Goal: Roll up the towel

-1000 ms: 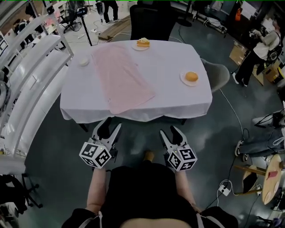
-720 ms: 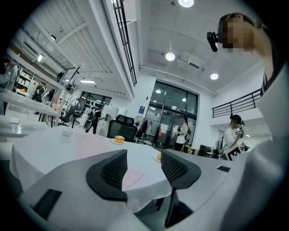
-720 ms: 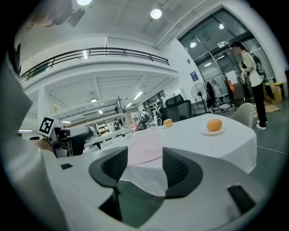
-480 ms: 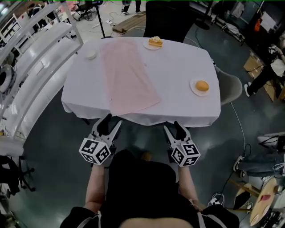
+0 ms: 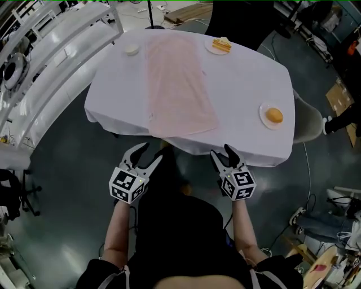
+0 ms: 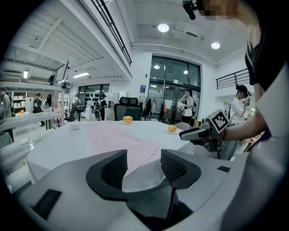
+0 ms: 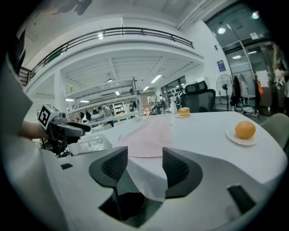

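Note:
A long pale pink towel [image 5: 177, 84] lies flat and unrolled on the white-clothed table [image 5: 242, 84], running from the far edge to the near edge. It also shows as the pink towel [image 6: 119, 142] in the left gripper view and the pink towel [image 7: 151, 137] in the right gripper view. My left gripper [image 5: 145, 154] hangs open in front of the table's near edge, below the towel's near end. The right gripper [image 5: 221, 156] is open too, just off the near edge to the right. Neither holds anything.
A plate with a sandwich-like cake [image 5: 221, 44] sits at the far side, a plate with an orange [image 5: 274, 115] at the right, a small white dish [image 5: 131, 49] at the far left. White shelving [image 5: 39, 62] runs along the left. A dark chair [image 5: 237, 17] stands behind the table.
The view has closed in on the table and both grippers have come forward to its near edge. The towel has not moved.

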A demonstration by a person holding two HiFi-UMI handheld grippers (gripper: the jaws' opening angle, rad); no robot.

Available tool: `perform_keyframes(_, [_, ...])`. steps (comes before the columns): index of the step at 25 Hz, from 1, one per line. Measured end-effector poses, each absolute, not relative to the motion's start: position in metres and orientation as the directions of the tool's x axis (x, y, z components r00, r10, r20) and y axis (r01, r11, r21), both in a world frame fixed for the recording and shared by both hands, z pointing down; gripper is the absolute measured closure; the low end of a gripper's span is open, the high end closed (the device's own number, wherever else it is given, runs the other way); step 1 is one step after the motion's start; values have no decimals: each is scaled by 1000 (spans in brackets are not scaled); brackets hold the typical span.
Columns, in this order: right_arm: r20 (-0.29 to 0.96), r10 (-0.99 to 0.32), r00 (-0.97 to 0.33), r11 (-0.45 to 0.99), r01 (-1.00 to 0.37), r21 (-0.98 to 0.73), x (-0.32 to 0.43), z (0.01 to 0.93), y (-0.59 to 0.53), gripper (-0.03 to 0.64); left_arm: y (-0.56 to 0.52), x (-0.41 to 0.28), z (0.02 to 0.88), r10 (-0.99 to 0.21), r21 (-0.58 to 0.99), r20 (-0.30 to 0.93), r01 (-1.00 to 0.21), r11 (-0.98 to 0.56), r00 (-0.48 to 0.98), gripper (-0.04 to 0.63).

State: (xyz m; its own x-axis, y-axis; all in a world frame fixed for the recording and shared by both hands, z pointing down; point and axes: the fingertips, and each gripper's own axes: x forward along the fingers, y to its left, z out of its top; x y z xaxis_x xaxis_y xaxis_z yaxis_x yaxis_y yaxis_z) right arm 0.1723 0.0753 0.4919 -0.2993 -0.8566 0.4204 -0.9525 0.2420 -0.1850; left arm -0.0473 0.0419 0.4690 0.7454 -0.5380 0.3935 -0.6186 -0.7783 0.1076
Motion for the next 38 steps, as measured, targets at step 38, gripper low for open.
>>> perform_keyframes(38, [962, -239, -136, 965, -146, 219, 181, 610, -42, 594, -57, -40, 618, -514, -470, 683, -226, -853, 518, 537])
